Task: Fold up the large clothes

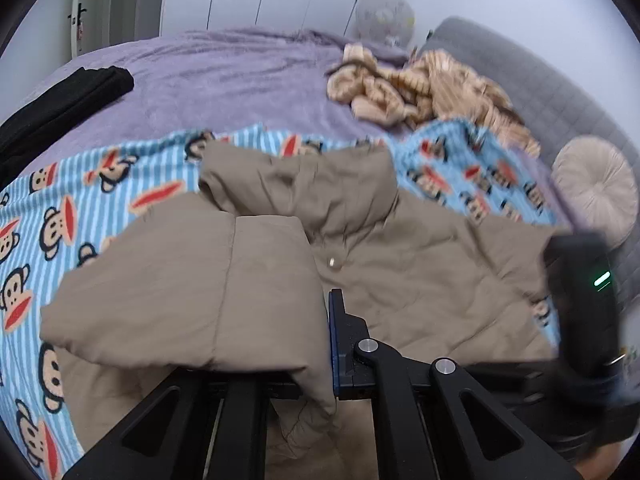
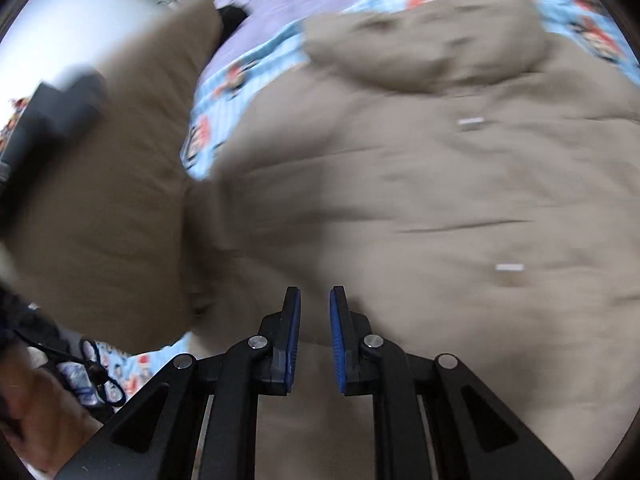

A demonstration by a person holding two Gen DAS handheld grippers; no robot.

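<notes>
A puffy khaki quilted jacket lies spread on a light blue striped blanket with cartoon monkey faces, which covers the near part of a bed with a lilac fleece cover. The jacket's stand-up collar points to the far side, and a small metal snap shows on its front.

The left gripper is clamped on the jacket's sleeve. The sleeve cloth hangs over its left finger and hides it, so only the right blue-padded finger shows. In the right wrist view this sleeve is lifted at the left, above the body of the jacket.

The right gripper hangs over the lower front of the jacket. Its blue pads stand a little apart, with only a narrow gap, and no cloth is between them. This view is blurred.

At the far right of the bed lies a crumpled beige striped garment. A folded black cloth rests at the far left. A round beige pleated cushion leans on the grey quilted headboard at the right.
</notes>
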